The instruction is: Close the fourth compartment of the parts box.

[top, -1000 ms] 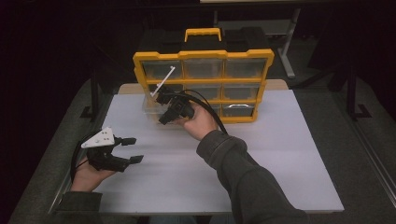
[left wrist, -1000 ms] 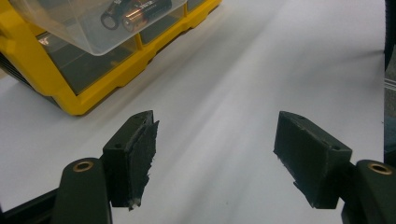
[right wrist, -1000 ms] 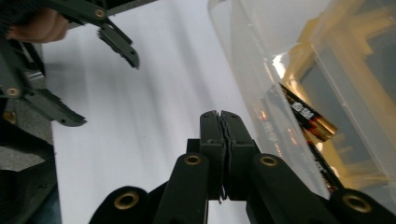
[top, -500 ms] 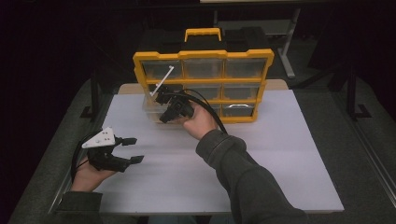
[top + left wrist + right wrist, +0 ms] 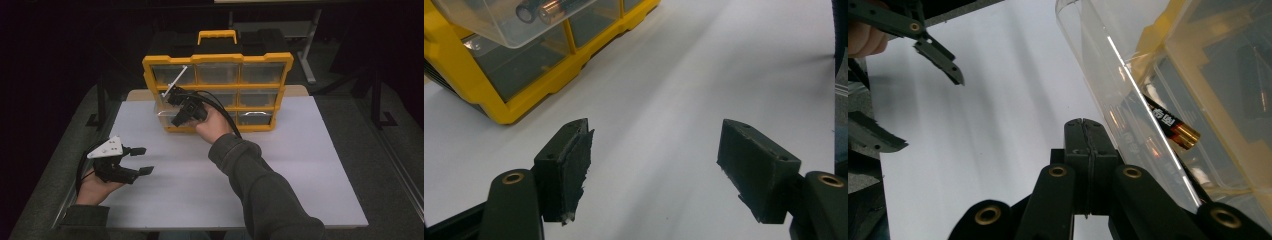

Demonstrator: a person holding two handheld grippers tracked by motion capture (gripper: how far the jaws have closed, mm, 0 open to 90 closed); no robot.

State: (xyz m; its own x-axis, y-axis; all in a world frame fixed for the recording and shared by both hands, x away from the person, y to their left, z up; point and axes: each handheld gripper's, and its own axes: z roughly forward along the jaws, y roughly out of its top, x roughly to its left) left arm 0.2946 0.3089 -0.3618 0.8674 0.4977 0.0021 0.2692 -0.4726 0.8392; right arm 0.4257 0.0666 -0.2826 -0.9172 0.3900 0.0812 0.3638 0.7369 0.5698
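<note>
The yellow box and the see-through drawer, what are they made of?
The box looks like hard plastic: solid yellow, smooth, with moulded edges and a slight shine. The drawer seems to be clear plastic, glossy with bright glints; you can see a battery through its wall. It could be another clear material, but plastic is likeliest.

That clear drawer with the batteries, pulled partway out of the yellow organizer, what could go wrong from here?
1. The clear drawer sticks out of the yellow organizer and looks tilted; the batteries could roll or spill.
2. The right tongs are shut beside the drawer wall, not clearly gripping it, so a pull might slip.
3. The left tongs sit open, away from the organizer; unbraced, it could shift on the white table.
</note>
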